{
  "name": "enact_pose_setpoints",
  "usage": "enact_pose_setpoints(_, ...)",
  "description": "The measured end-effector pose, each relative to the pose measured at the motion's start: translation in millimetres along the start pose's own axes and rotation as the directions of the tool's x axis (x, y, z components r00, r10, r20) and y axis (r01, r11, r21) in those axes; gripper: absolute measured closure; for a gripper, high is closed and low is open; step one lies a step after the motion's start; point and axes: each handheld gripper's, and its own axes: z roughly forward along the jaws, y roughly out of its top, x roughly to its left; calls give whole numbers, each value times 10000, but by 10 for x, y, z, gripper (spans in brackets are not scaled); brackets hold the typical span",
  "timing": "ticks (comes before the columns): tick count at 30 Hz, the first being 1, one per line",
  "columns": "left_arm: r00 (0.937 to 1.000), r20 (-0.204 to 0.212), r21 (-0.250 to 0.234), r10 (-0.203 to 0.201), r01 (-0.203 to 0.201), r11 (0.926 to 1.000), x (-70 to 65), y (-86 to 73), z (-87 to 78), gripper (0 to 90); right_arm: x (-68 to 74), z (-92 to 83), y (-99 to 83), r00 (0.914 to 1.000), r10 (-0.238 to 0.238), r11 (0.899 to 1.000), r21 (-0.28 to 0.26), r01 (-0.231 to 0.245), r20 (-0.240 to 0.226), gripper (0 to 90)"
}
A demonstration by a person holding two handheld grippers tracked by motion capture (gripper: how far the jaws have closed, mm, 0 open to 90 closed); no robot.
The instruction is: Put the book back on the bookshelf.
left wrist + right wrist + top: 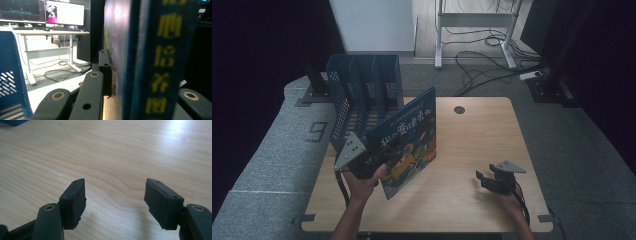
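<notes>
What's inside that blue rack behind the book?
The blue rack has upright slots. Those showing in the high view look empty. The book, held upright by the left gripper, covers the rack's lower front, so that part stays hidden.

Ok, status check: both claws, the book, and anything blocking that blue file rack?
Left claw shut on book, held upright beside blue file rack. Right claw open, empty, low over table. Nothing in the way of the rack slots.

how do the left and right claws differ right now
The left claw is shut on the book, holding it up off the table near the blue rack; the right claw is open, with nothing between its jaws. The left is raised, while the right sits low over bare wood. Both are black, two-jawed and hand-held.
</notes>
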Motion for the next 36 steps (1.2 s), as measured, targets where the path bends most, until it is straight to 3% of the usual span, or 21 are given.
enact_pose_setpoints(11,9997,-245,-136,64,-68,9999,13,98,-65,827,52,64,13,9986,-407,9961,801,380,323,313)
enact_pose_setpoints(16,9995,-315,-206,95,-102,9997,24,139,-104,827,35,99,19,9978,-208,9919,1263,127,633,317)
enact_pose_setpoints(36,9970,-764,-549,84,-126,9984,89,325,-220,827,48,104,18,9964,-325,9915,1285,223,780,317)
